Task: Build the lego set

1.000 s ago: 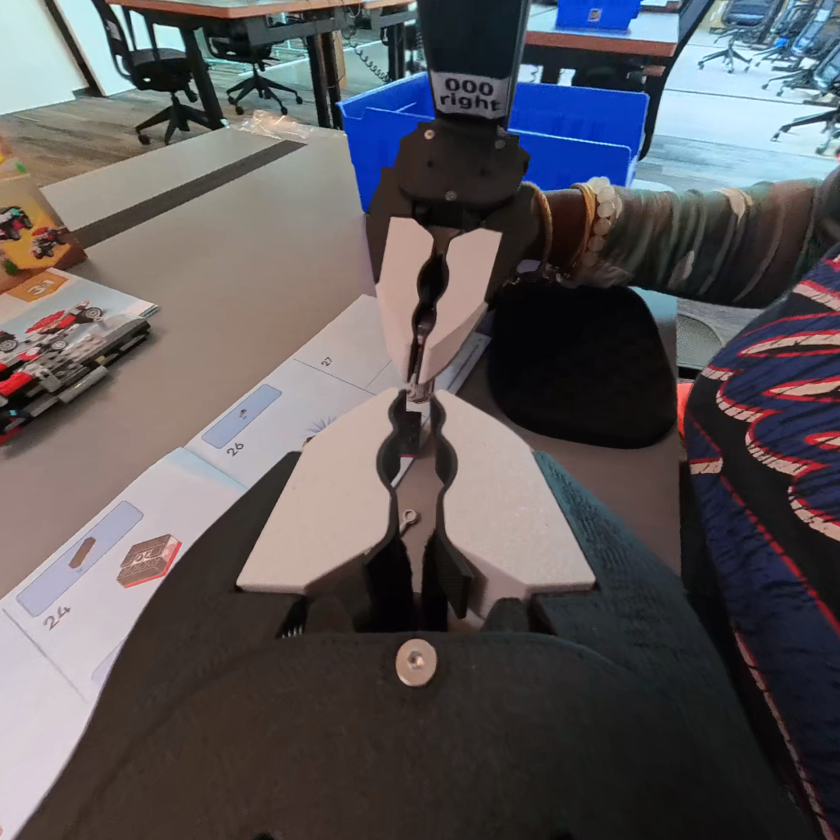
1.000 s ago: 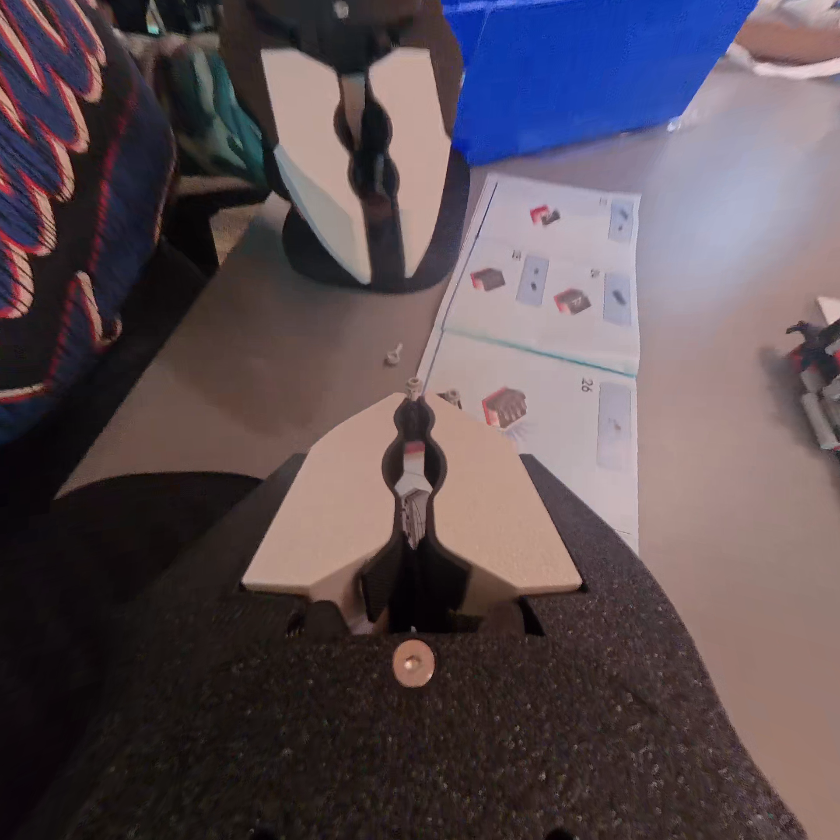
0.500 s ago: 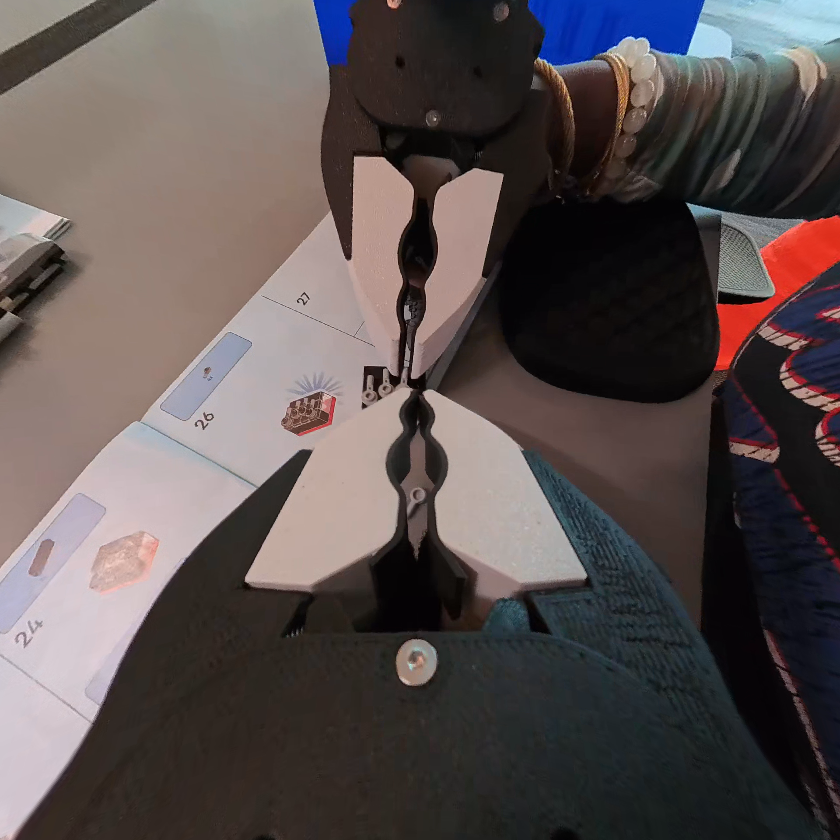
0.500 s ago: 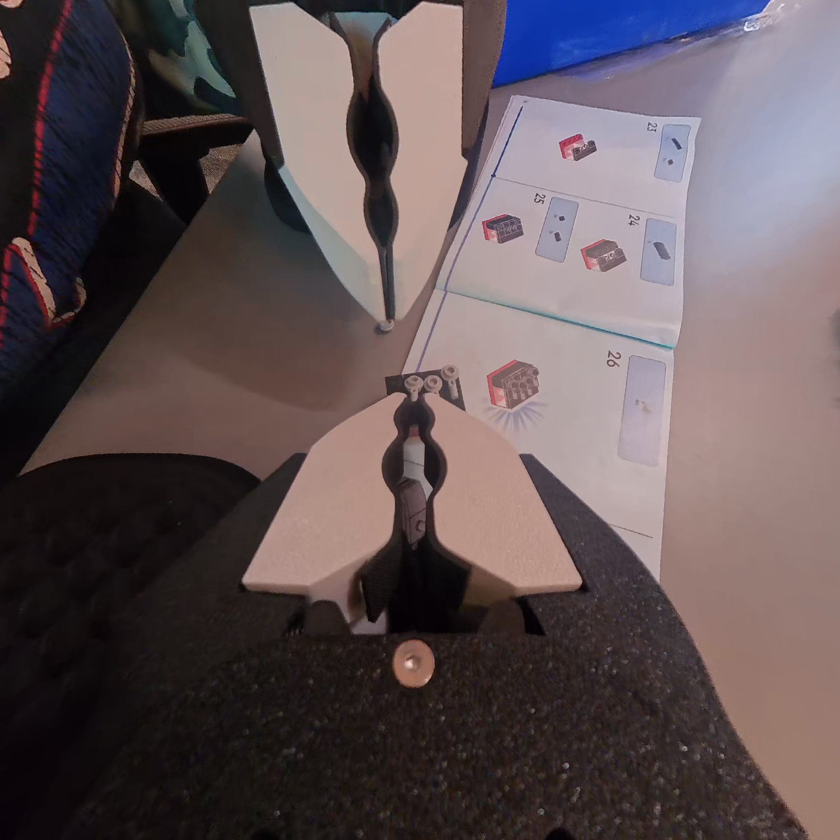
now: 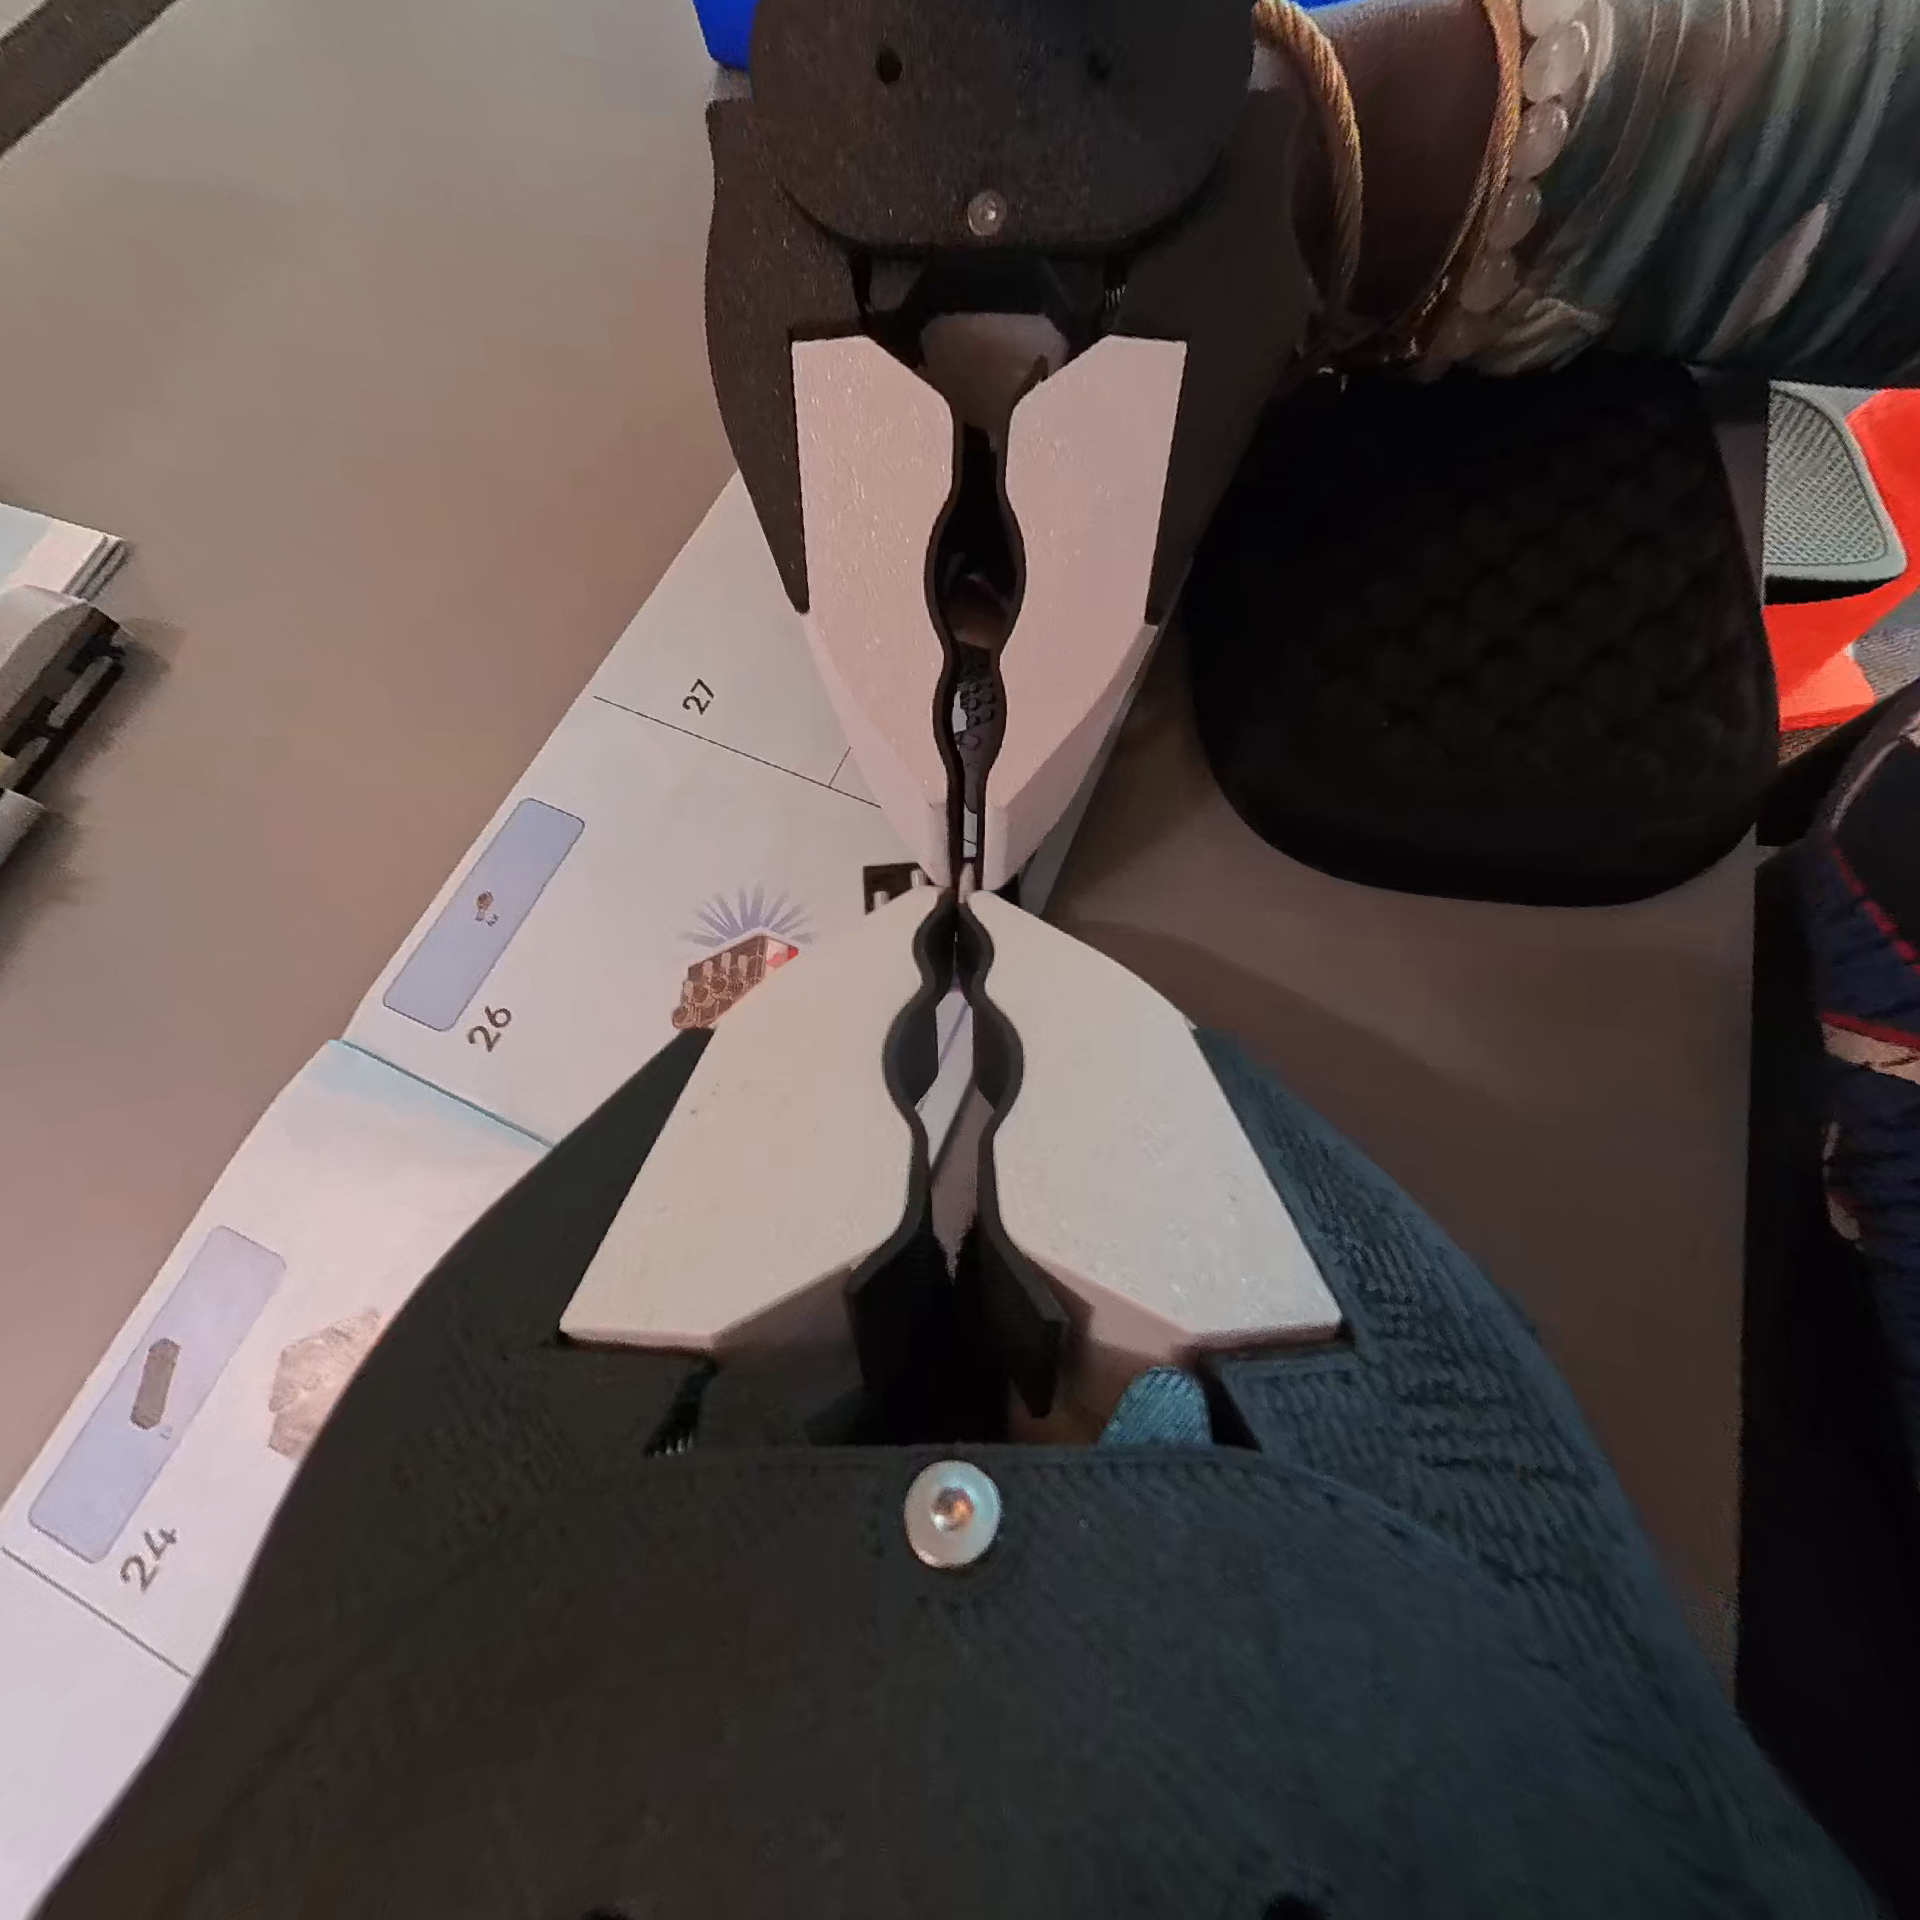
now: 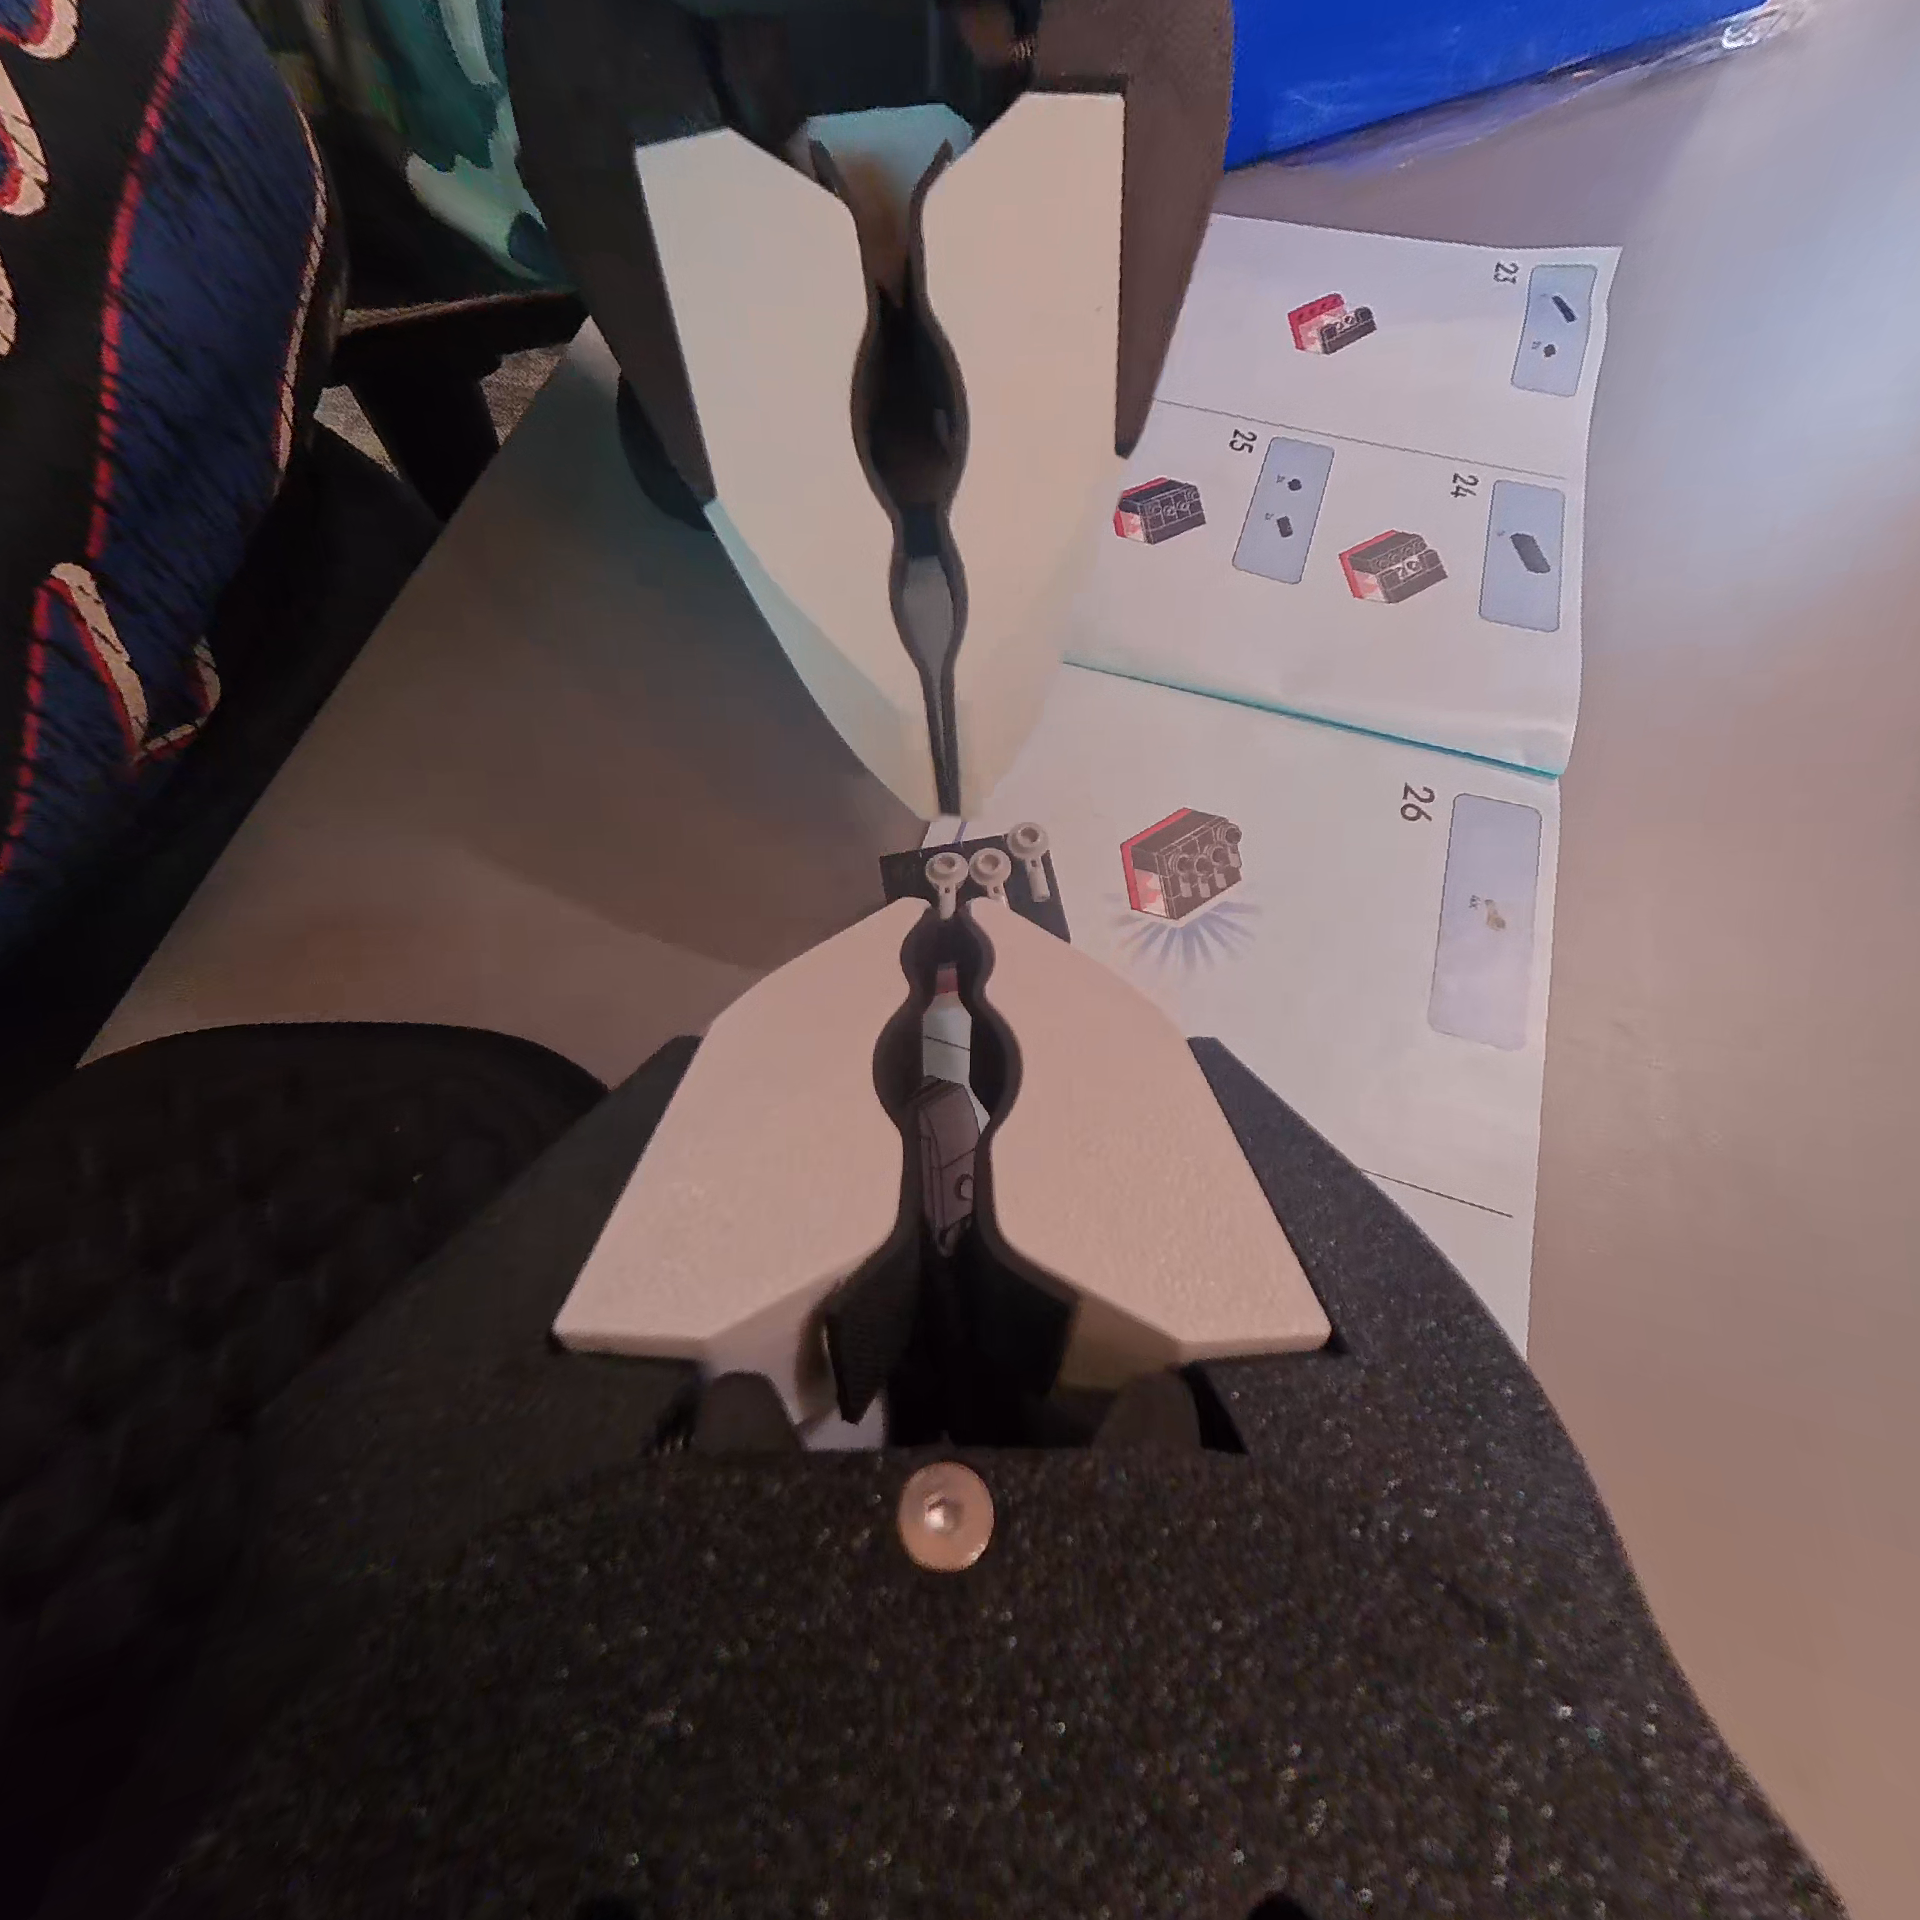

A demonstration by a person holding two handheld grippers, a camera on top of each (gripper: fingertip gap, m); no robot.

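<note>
My right gripper (image 6: 956,912) is shut on a small black lego assembly (image 6: 977,871) with three grey pins standing on it. More of the assembly, black, white and red, shows between the jaws (image 6: 945,1132). My left gripper (image 5: 961,909) is shut and faces the right gripper (image 5: 966,868) tip to tip. In the right wrist view the left gripper (image 6: 945,805) points down, just beyond the assembly's far edge. I cannot tell whether anything sits between its tips. Only a black corner of the assembly (image 5: 888,888) shows in the left wrist view.
An open instruction booklet (image 6: 1330,727) lies on the grey table (image 5: 312,416) under both grippers. A blue bin (image 6: 1455,73) stands beyond it. A part-built lego model (image 5: 42,665) lies at the left. A black mesh seat (image 5: 1475,644) and a person's sleeve with bracelets (image 5: 1507,166) are at the right.
Both grippers have come closer together and lower over the booklet's corner. The loose grey pin that lay on the table under the left gripper's tips no longer shows.
</note>
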